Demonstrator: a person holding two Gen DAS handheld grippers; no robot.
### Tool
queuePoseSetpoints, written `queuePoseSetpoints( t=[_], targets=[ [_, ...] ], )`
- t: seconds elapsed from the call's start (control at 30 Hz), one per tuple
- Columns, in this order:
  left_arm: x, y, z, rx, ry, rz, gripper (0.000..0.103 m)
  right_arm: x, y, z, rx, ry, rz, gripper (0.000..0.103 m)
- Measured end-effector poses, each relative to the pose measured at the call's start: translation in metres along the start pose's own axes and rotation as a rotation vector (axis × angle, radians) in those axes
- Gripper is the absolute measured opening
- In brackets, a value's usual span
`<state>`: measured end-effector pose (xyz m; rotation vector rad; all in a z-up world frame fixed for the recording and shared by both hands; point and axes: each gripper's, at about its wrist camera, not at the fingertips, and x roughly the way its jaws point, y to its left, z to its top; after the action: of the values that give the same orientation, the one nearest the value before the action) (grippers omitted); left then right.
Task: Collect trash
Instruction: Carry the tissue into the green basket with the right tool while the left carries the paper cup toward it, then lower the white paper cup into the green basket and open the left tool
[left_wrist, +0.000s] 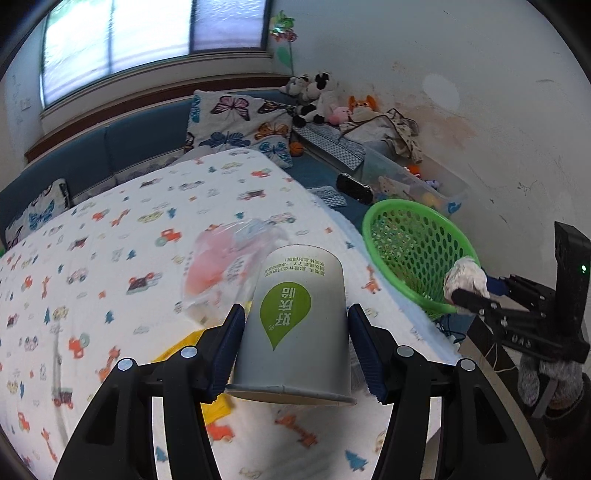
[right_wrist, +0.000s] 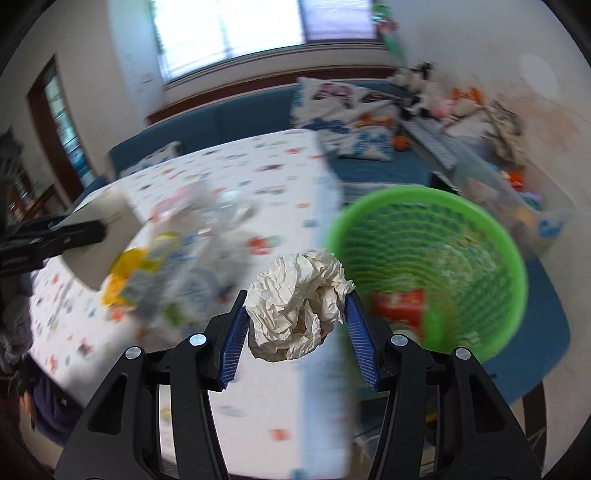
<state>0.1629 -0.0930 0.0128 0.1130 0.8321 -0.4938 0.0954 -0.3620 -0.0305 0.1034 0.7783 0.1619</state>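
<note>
While both loads ride toward the bin, the state reads so:
Left gripper (left_wrist: 295, 345): pinching an upturned paper cup (left_wrist: 295, 325) above the tabletop (left_wrist: 110, 258).
Right gripper (right_wrist: 295, 332): pinching a crumpled paper ball (right_wrist: 295, 306), just near the rim of the green basket (right_wrist: 480, 251) at the tabletop's right edge.
Done: a red packet (right_wrist: 397, 306) already lies in the basket.
Left: both held pieces not yet dropped; a clear plastic bag (left_wrist: 229, 266) and yellow wrapper (right_wrist: 125, 266) remain on the tabletop.
</note>
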Motion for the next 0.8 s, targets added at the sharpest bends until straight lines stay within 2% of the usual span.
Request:
queuePoseSetpoints(
  t=[0.2,0.4,0.8],
  targets=[
    [0.015,-0.029,0.022,0.033,0.001,-0.032,0.056,0.005,-0.06,0.002,0.088,0.006,-0.085,0.054],
    [0.027,-0.056,0.038,0.073,0.002,-0.056,0.056,0.016,-0.096,0.001,0.147,0.02,-0.125,0.056],
    [0.054,-0.102,0.064,0.124,0.011,-0.1,0.056,0.025,-0.126,0.001,0.204,0.023,-0.142,0.067]
  ],
)
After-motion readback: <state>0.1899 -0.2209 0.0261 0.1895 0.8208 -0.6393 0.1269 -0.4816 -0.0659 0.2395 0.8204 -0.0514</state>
